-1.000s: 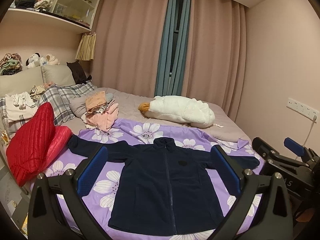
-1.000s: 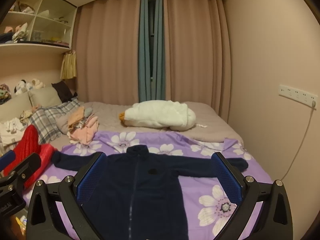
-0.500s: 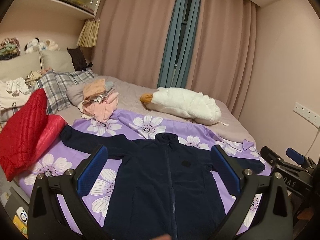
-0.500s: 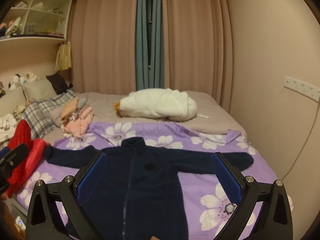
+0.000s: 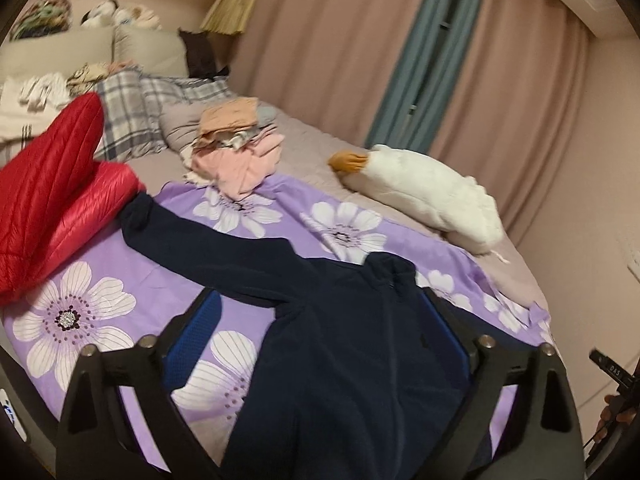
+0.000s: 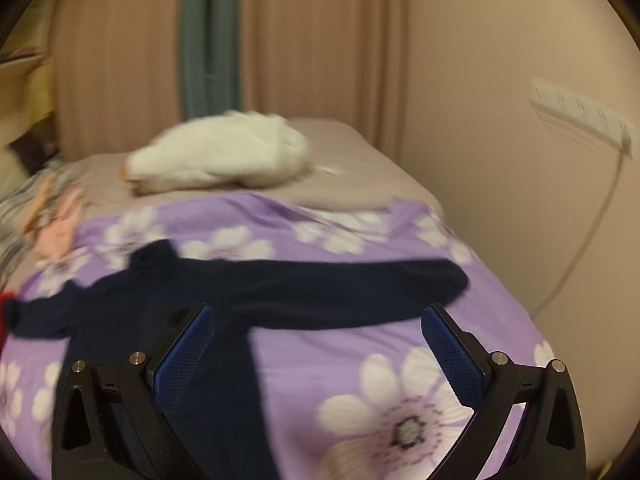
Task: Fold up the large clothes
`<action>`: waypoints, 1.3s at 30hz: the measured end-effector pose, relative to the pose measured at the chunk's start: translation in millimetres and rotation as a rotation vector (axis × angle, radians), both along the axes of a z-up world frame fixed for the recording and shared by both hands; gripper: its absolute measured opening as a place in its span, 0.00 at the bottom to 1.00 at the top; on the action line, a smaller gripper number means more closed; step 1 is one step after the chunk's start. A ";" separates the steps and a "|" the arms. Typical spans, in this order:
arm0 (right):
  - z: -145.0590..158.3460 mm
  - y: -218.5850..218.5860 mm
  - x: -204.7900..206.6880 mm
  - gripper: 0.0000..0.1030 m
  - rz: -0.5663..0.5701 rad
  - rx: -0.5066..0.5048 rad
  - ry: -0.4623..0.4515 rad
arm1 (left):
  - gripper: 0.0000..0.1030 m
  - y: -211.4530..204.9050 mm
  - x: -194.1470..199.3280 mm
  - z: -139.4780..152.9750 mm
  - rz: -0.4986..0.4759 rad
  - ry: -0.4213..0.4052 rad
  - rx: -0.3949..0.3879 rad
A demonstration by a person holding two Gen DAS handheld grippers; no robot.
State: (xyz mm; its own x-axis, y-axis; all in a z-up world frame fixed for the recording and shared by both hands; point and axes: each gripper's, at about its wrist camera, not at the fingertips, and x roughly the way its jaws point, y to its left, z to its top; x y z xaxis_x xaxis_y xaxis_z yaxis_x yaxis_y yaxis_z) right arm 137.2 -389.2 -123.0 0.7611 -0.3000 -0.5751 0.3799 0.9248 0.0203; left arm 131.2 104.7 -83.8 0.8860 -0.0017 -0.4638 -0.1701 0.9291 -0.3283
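A navy fleece jacket [image 5: 340, 340] lies flat, front up, sleeves spread, on a purple flowered sheet [image 5: 120, 272] across the bed. My left gripper [image 5: 320, 294] hovers over its left shoulder and chest. Its jaws are closing, but the blue pads still stand wide apart and press on nothing. In the blurred right wrist view, the jacket [image 6: 280, 288] stretches its right sleeve across the sheet [image 6: 380, 360]. My right gripper [image 6: 318, 310] is open above the armpit and the sheet beside it, holding nothing.
A red quilted jacket [image 5: 48, 200] lies at the sheet's left edge. Behind it are plaid pillows [image 5: 136, 108], a pile of folded clothes [image 5: 236, 144] and a white plush goose [image 5: 424, 192]. The wall with a socket strip [image 6: 580, 116] runs close along the bed's right side.
Both grippers have come down and closer to the bed. The left view has swung toward the left sleeve, the right view toward the right sleeve. The left jaws look slightly narrower.
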 end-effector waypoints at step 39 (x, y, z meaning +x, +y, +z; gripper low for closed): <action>-14.6 15.0 165.0 0.11 0.088 0.369 -0.147 | 0.65 60.9 51.7 -67.1 0.099 0.077 -0.032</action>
State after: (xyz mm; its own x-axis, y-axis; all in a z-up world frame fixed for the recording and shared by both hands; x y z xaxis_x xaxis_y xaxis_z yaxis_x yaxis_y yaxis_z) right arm 302.2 -374.1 -137.6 0.8566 -0.0236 -0.5155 0.2678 0.8742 0.4050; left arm 182.9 165.6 -150.9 0.8444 0.0681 -0.5313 -0.2860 0.8960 -0.3396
